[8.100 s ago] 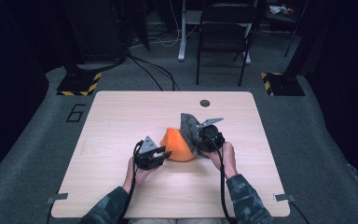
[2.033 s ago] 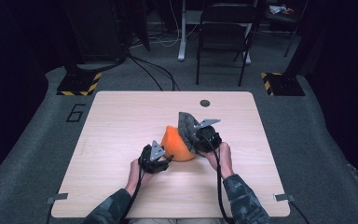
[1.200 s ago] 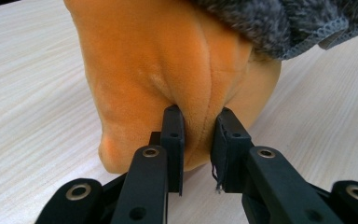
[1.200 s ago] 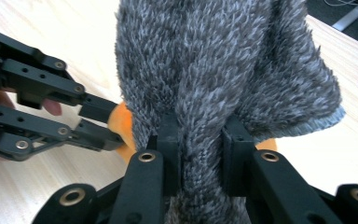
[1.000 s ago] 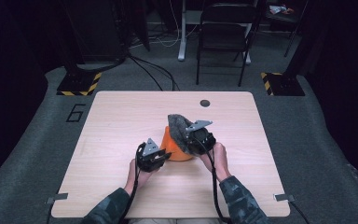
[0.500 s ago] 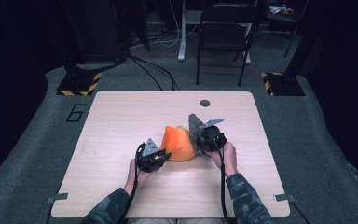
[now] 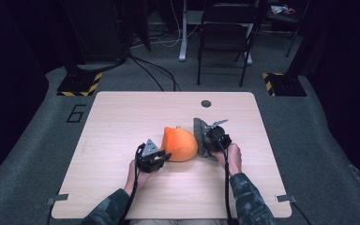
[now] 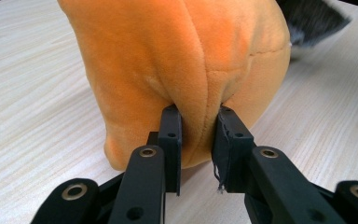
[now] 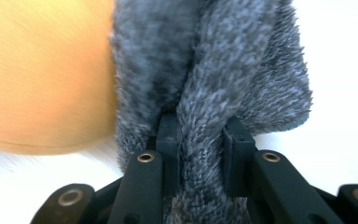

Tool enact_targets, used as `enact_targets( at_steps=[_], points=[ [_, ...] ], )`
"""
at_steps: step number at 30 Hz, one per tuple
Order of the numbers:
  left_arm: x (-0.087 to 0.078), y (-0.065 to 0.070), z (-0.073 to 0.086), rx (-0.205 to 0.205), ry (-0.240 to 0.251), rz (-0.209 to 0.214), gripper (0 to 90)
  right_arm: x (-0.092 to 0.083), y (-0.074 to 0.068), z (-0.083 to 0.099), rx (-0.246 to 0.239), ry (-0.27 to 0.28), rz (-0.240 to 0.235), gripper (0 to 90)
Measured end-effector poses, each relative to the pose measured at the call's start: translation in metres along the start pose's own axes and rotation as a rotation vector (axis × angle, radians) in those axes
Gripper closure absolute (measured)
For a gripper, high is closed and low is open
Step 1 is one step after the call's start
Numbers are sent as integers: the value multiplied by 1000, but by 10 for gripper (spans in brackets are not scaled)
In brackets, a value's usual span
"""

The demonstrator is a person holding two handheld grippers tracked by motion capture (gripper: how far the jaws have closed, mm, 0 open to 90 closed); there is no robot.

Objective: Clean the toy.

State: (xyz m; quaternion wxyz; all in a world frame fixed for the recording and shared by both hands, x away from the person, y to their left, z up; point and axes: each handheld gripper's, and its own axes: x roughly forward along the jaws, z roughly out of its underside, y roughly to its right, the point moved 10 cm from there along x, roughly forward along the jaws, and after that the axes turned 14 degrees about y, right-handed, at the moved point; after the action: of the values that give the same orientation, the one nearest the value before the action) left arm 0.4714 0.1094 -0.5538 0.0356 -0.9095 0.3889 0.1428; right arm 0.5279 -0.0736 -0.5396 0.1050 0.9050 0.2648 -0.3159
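Orange plush point(image 7: 180, 144): sat on the wooden table point(image 7: 122, 117), slightly toward the person's side of centre, between the two grippers; a soft rounded mound with a stitched seam.
Grey fleece piece point(image 7: 199, 133): stood on edge against the plush's right side, touching it; fuzzy, mottled grey.
Left gripper point(image 7: 161, 157): lay low at the plush's near-left edge; in the left gripper view point(image 8: 198, 140) both black jaws pinched a fold of orange fabric along the seam, pads pressed into the pile.
Right gripper point(image 7: 207, 143): held at the fleece's outer face; in the right gripper view point(image 9: 200, 140) the jaws clamped a thick ridge of grey fleece, with the plush blurred just beside it.
Hands: the left hand point(image 7: 138, 171) and right hand point(image 7: 233, 157) each gripped a tool body, with camouflage sleeves entering from the table's near edge.
Background: a folding chair point(image 7: 227, 33) stood beyond the table.
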Motion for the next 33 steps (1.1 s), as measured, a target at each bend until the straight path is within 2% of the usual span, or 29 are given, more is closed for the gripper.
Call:
enact_targets(
  at_steps=[2, 4, 5, 6, 8, 9, 11, 13, 15, 16, 17, 18, 21, 22, 24, 25, 30, 33],
  points=[
    [0, 0, 0, 1, 1, 0, 742, -11, -3, -13, 11, 49, -10, 731],
    [0, 1, 0, 8, 1, 1, 742, -24, -8, -32, 16, 131, -19, 739],
    [0, 1, -1, 23, 0, 1, 742, -39, -19, -49, 18, 198, -49, 743],
    [0, 1, -1, 25, 1, 0, 742, -39, -19, -49, 18, 198, -49, 743],
    [0, 3, -1, 24, 3, 1, 742, -50, -34, -62, -14, 251, -91, 743],
    [0, 4, -1, 27, 2, 2, 742, -54, -46, -69, -24, 280, -120, 743],
    [1, 5, -2, 32, 10, 0, 742, -56, -64, -75, -58, 302, -151, 743],
    [2, 6, -2, 47, 10, -3, 742, -52, -81, -74, -91, 289, -171, 741],
    [1, 6, -2, 54, 4, 2, 742, -43, -88, -68, -142, 257, -158, 739],
    [1, 6, -1, 53, 3, 2, 742, -37, -91, -63, -131, 238, -159, 738],
    [1, 7, -1, 54, 1, 5, 742, -31, -91, -58, -144, 221, -166, 737],
    [2, 6, -1, 54, 1, 6, 742, -27, -90, -55, -159, 216, -144, 737],
    [2, 6, -1, 51, 3, 7, 743, -26, -86, -52, -168, 201, -132, 736],
    [2, 6, 0, 49, 3, 8, 743, -25, -82, -52, -186, 201, -121, 736],
    [2, 6, 0, 43, 2, 8, 744, -25, -78, -50, -163, 193, -123, 735],
    [2, 5, 0, 44, 2, 6, 745, -26, -75, -47, -144, 171, -117, 735],
    [1, 4, 1, 48, -6, 0, 746, -23, -64, -44, -113, 163, -112, 733],
    [1, 3, 1, 48, -5, -3, 746, -22, -56, -40, -112, 142, -106, 732]
  ],
)
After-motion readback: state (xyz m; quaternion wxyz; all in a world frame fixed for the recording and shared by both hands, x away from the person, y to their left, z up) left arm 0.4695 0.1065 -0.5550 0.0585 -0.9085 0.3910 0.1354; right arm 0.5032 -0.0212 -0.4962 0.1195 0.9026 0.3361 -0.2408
